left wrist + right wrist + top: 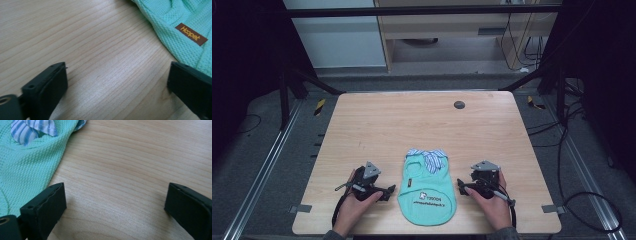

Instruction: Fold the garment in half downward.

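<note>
Black fingers [45,87], mint shirt [180,22] cropped.

On the mint-green pet shirt [175,22] I read one brown sewn-on label [191,34] with orange lettering: "Hoopet". In the high view the shirt also carries a small white logo and a dark printed line near its hem [428,203]; both are too small to read.

A light wooden table [377,125] carries 1 mint pet shirt [428,192].
</note>
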`<action>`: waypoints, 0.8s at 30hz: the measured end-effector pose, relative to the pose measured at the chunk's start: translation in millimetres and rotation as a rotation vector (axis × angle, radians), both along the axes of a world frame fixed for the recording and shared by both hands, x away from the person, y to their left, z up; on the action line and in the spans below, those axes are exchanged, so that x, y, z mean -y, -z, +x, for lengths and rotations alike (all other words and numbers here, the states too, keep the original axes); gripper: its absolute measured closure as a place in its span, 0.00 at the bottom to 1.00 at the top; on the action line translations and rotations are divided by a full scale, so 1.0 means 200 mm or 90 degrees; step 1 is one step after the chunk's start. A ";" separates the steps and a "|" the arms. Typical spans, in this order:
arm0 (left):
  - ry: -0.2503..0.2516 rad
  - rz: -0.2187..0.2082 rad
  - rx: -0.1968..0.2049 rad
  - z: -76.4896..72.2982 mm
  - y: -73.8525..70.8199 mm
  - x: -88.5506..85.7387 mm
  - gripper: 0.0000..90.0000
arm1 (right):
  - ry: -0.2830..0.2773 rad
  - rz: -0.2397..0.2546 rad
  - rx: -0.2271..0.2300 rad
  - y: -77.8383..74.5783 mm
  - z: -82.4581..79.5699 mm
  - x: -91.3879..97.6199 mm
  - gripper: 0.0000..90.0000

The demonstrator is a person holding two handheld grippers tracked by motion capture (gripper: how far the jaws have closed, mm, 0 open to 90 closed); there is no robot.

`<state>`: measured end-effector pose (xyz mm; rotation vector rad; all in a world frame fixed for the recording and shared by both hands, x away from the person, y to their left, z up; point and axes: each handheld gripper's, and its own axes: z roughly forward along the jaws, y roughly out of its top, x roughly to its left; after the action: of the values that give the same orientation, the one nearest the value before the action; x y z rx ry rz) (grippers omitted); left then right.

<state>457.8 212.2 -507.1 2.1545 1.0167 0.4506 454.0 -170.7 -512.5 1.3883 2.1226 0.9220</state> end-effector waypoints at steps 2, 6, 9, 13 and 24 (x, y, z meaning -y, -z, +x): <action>-0.001 -0.019 0.001 -0.01 -0.01 0.00 0.09 | 0.004 0.006 -0.004 -0.01 -0.01 0.00 0.16; 0.003 -0.019 0.008 0.00 -0.04 0.00 0.14 | -0.010 0.025 -0.016 -0.03 -0.01 0.00 0.27; 0.015 -0.011 0.012 0.04 -0.08 0.00 0.16 | -0.062 0.001 -0.012 -0.09 0.01 -0.05 0.36; 0.023 -0.008 -0.008 0.14 -0.12 0.00 0.18 | -0.086 -0.010 -0.013 -0.14 0.08 -0.08 0.39; 0.045 0.024 -0.035 0.35 -0.26 0.13 0.32 | -0.117 -0.031 -0.059 -0.23 0.29 -0.18 0.58</action>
<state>528.1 185.9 -454.2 2.2398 0.9643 0.3821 512.6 -134.2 -466.3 1.2500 2.3577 0.8834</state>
